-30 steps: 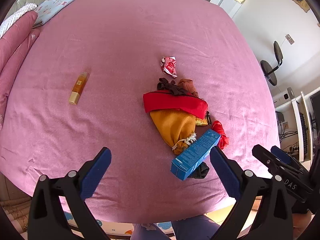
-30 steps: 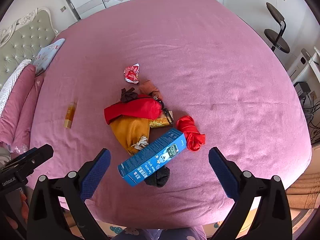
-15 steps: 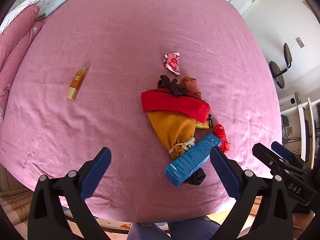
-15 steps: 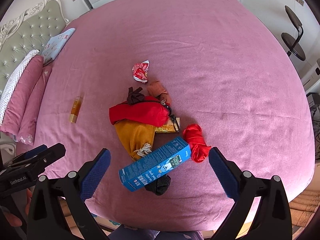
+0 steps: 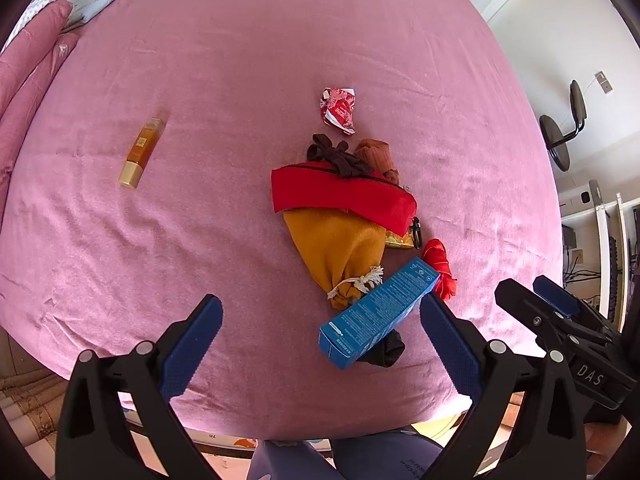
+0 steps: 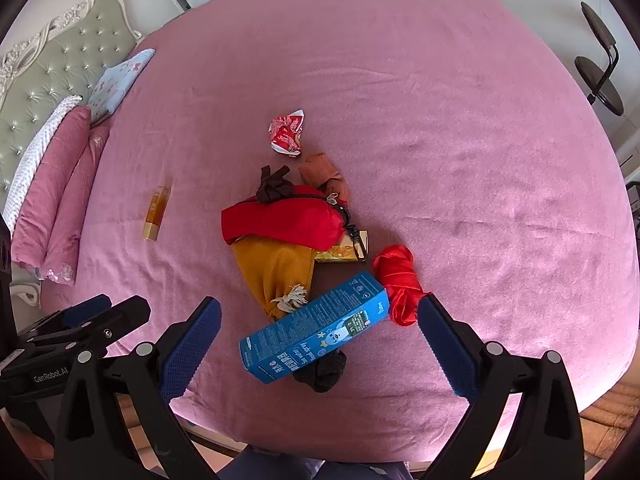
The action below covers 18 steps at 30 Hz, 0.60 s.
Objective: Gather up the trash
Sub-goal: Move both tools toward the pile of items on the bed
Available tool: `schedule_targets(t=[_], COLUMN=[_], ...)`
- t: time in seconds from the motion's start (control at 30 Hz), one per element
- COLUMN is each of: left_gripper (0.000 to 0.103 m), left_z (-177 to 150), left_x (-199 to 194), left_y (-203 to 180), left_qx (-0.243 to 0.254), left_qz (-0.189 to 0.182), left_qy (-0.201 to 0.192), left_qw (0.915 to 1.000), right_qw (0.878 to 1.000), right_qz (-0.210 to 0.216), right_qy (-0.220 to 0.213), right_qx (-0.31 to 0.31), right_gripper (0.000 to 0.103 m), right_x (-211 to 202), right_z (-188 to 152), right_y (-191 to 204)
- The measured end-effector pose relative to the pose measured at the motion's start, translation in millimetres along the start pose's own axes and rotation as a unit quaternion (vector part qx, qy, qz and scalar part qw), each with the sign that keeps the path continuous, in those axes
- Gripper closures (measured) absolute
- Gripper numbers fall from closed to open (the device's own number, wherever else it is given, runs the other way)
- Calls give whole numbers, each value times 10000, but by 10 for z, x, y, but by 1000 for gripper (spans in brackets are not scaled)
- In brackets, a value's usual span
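The pink bed [image 5: 240,60] lay cluttered. Both the left gripper [image 5: 320,332] and right gripper [image 6: 320,332] hung spread and empty, so nothing looked collected. The blue box [image 6: 314,328] lay between the right jaws, the wrapper [image 6: 286,134] well beyond.

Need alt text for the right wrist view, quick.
Open right gripper hovers over a blue box at the near edge of a pink bed. Behind it lie red and mustard pouches, a red wrapper and an amber bottle.
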<state>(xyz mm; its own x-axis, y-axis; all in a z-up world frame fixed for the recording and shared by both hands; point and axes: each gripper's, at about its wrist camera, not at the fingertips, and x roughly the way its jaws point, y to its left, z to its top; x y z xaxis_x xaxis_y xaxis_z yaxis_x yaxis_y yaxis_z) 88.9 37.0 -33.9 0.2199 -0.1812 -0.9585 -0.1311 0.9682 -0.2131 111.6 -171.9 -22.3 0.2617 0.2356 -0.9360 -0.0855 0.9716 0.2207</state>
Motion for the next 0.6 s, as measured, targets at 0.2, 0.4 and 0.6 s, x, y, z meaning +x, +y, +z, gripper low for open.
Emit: schedule_targets(t=[0.2,0.4,0.6], left_gripper=[4,4,4], left_z=[-31,-81,-78], left_x=[33,44,47], left_y=[-7,14,0], left_qx=[-15,-61,-104], left_qz=[-16,-11,14], left_qy=[72,115,137], left_qw=[10000,9999,9999], right_qw=[10000,9999,9999], right_qz=[44,91,154], right_qy=[25,50,64], right_qx=[12,17,-1], right_gripper=[9,9,9], right_x=[21,29,17], right_z=[-22,-45,-58], right_y=[0,-15,-9])
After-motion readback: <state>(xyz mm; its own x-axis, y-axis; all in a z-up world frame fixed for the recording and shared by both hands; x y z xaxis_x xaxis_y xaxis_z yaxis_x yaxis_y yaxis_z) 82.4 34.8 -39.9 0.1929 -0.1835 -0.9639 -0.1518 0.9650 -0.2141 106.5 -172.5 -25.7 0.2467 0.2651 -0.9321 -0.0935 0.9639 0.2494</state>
